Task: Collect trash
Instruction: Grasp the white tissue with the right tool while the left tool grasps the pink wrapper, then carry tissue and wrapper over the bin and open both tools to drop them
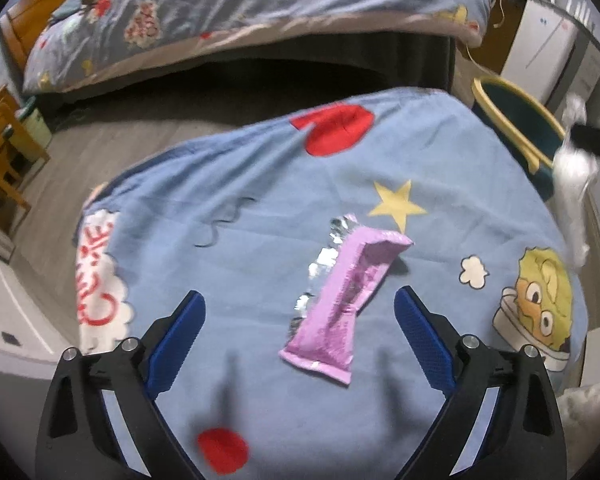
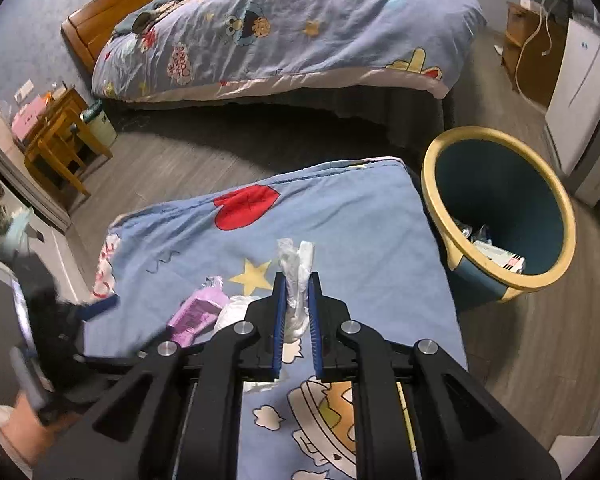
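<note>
A purple snack wrapper (image 1: pixel 342 300) with a silver torn edge lies on the blue cartoon bedsheet (image 1: pixel 260 200). My left gripper (image 1: pixel 300 308) hangs open just above it, one blue pad on each side, not touching. My right gripper (image 2: pixel 296 292) is shut on a crumpled white plastic wrapper (image 2: pixel 296 272), held above the sheet. That white wrapper (image 1: pixel 572 176) and the right gripper's black tip show at the far right of the left wrist view. The purple wrapper (image 2: pixel 200 312) and the left gripper (image 2: pixel 100 306) appear at the left of the right wrist view.
A dark teal bin with a yellow rim (image 2: pixel 496 216) stands on the floor right of the mattress, trash inside. A second bed (image 2: pixel 280 32) lies beyond a strip of wood floor. Wooden furniture (image 2: pixel 60 140) at the left, a white appliance (image 2: pixel 580 92) at the right.
</note>
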